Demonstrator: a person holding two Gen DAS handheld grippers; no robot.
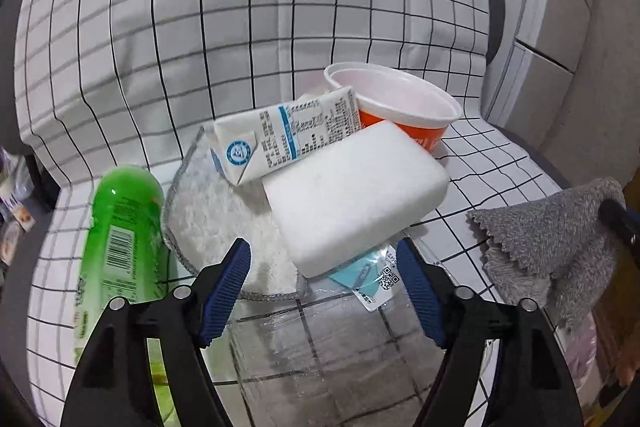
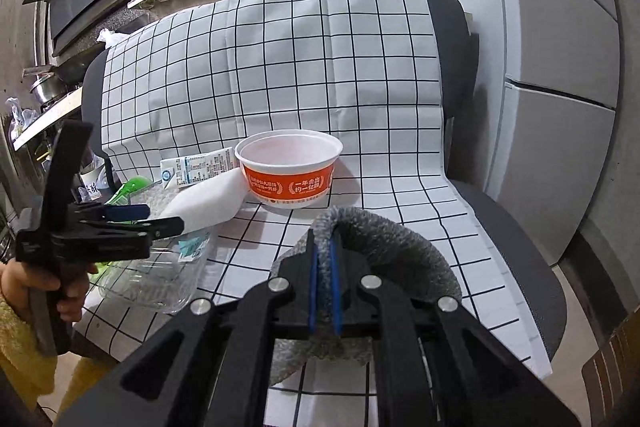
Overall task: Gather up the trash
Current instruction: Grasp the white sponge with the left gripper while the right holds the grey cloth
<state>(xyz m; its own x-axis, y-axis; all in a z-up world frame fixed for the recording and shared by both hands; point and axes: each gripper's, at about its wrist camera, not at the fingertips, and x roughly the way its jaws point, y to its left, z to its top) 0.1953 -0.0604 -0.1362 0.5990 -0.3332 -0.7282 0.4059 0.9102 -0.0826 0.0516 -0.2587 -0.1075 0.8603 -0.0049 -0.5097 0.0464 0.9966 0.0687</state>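
Pinching the grey cloth (image 2: 384, 243), right gripper (image 2: 325, 291) hangs; left gripper (image 1: 324, 291) spread above clear bottle (image 1: 332, 347).

A chair draped in a white checked cloth (image 2: 400, 187) carries the things: 1 orange-banded bowl (image 2: 289, 171), a clear plastic bottle (image 2: 160, 279) lying on its side, a green bottle (image 1: 120, 239), and a white fluffy rag (image 1: 224, 219) under the milk carton (image 1: 288, 135) and white sponge (image 1: 352, 199)

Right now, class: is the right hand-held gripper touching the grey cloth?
Touching. The right wrist view shows the right hand-held gripper with blue pads clamped on the grey cloth.
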